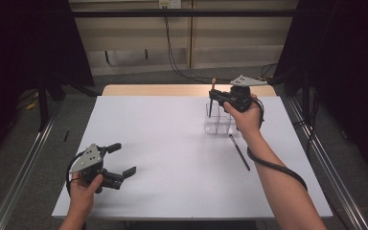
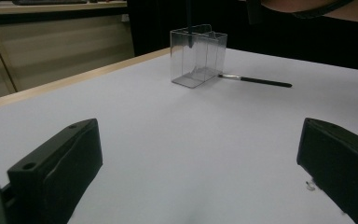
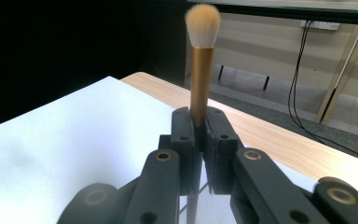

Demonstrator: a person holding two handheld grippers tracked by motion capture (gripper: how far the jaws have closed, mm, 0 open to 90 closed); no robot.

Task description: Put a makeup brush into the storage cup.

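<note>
My right gripper (image 1: pixel 214 98) is shut on a makeup brush (image 3: pixel 201 70) with a gold ferrule and pale bristles, held upright, bristles up. The brush's dark handle (image 1: pixel 211 108) reaches down into a clear plastic divided holder (image 1: pixel 219 120) at the table's far right. In the left gripper view the handle (image 2: pixel 189 28) enters the holder (image 2: pixel 198 56) from above. A second, thin black brush (image 1: pixel 239 152) lies flat on the table just in front of the holder. My left gripper (image 1: pixel 123 159) rests open at the near left, nothing between its fingers (image 2: pixel 65 163).
A white sheet covers the table (image 1: pixel 172 143), with a bare wooden strip (image 1: pixel 172 90) along the far edge. Metal frame rails (image 1: pixel 24 167) run along both sides. Cables (image 1: pixel 172 52) hang down the back wall.
</note>
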